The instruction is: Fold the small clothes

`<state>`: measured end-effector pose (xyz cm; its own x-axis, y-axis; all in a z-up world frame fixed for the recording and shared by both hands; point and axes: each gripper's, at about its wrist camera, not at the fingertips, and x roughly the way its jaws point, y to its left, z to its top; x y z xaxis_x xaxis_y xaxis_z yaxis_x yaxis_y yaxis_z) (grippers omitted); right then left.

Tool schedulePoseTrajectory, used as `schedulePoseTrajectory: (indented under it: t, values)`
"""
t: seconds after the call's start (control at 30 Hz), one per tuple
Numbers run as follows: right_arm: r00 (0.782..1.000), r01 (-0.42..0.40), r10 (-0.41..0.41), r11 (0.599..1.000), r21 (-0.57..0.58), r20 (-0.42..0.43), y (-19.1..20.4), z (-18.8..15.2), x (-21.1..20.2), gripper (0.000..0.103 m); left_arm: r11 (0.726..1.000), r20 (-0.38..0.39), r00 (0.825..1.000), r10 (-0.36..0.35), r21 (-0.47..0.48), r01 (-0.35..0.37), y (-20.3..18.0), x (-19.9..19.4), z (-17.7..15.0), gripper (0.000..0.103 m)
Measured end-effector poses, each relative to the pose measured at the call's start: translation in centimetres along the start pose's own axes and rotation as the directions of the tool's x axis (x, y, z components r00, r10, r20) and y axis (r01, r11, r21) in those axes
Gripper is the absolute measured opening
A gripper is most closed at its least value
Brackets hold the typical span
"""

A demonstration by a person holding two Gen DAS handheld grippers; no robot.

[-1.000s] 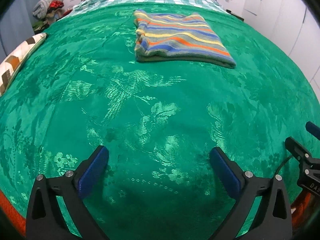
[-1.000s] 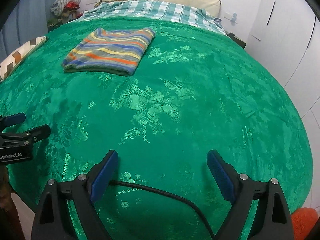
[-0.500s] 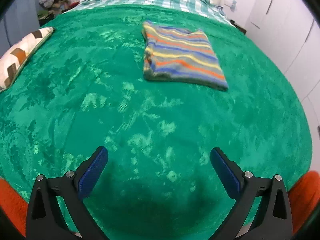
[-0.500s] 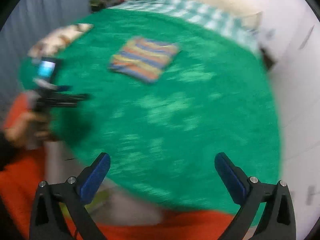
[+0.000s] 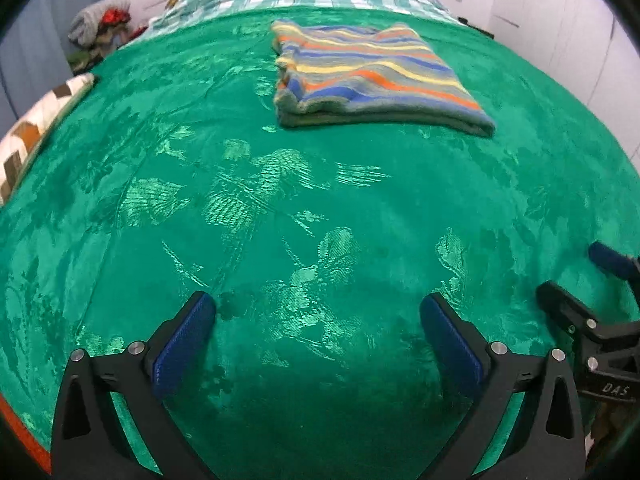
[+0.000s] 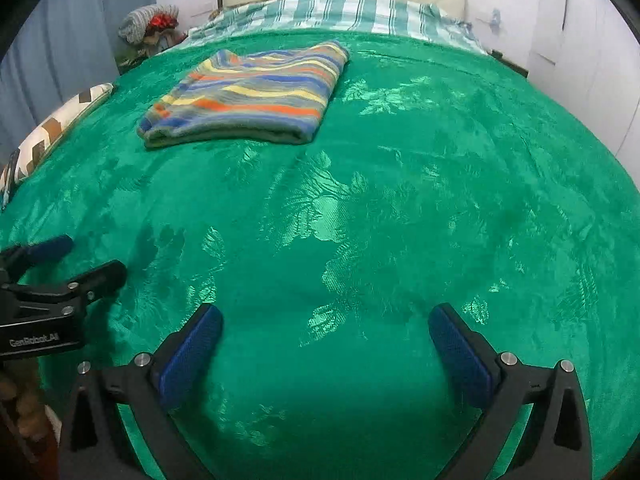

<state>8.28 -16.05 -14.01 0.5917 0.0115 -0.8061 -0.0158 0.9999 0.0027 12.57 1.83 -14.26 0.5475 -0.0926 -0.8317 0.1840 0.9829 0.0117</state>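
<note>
Striped garment (image 5: 372,76) lies folded flat on green bedspread (image 5: 280,208), well beyond me, near checked sheet. My left gripper (image 5: 316,344) and right gripper (image 6: 326,348) gape wide, empty, hanging over bare spread near bed edge, clear of garment; fold looks done.

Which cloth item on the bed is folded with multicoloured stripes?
The striped garment, lying folded on the green bedspread. The patterned cushion at the left edge has brown-and-white chevrons.
</note>
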Motion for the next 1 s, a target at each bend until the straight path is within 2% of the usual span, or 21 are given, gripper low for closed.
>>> schedulePoseTrajectory:
  t: [0.13, 1.0]
  values:
    - [1.0, 0.023, -0.022, 0.999, -0.025, 0.022, 0.13, -0.79, -0.08, 0.103, 1.0, 0.006, 1.0, 0.001, -0.006, -0.001, -0.05, 0.04, -0.16, 0.103]
    - [0.995, 0.081, -0.082, 0.997, -0.019, -0.06, 0.9, -0.42, 0.27, 0.103, 1.0, -0.014, 1.0, 0.005, 0.021, -0.005, -0.17, 0.36, 0.0, 0.103]
